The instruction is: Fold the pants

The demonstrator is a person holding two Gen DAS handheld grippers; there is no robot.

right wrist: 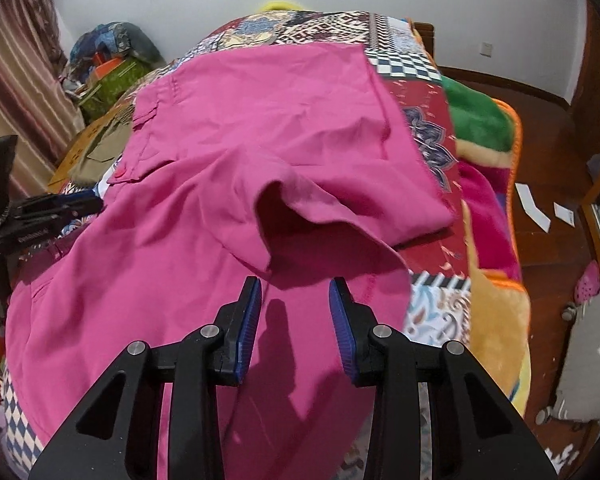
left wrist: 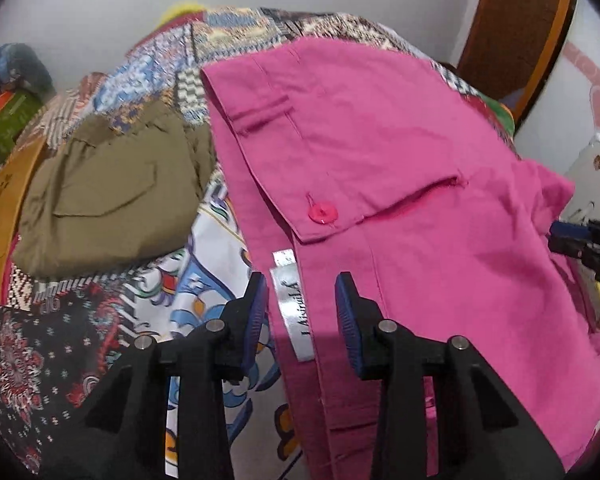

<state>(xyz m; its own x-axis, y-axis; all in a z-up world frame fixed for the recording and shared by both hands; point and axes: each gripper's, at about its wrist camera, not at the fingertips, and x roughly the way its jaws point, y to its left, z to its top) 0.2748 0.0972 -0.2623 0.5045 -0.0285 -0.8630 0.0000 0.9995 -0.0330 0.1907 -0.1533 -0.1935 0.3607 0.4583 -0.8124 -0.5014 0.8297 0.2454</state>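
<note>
Both the left gripper (left wrist: 302, 312) and right gripper (right wrist: 295, 312) hover part-open and empty over the pink cotton pants (right wrist: 220, 152); each should pinch a near edge squarely before folding.

Matt pink woven cloth, the pants (left wrist: 400, 152), is lying beyond and under both sets of jaws, showing a glossy plastic button (left wrist: 321, 213) and a shiny satin label (left wrist: 294, 308) between the left jaws. The left gripper (left wrist: 302, 320) and right gripper (right wrist: 295, 322) are showing matt black plastic, ribbed blue pads (right wrist: 342, 332) and bright metal pins. A dull olive cloth garment (left wrist: 112, 192) is lying left of the left jaws on a printed quilt (left wrist: 204, 44).
</note>
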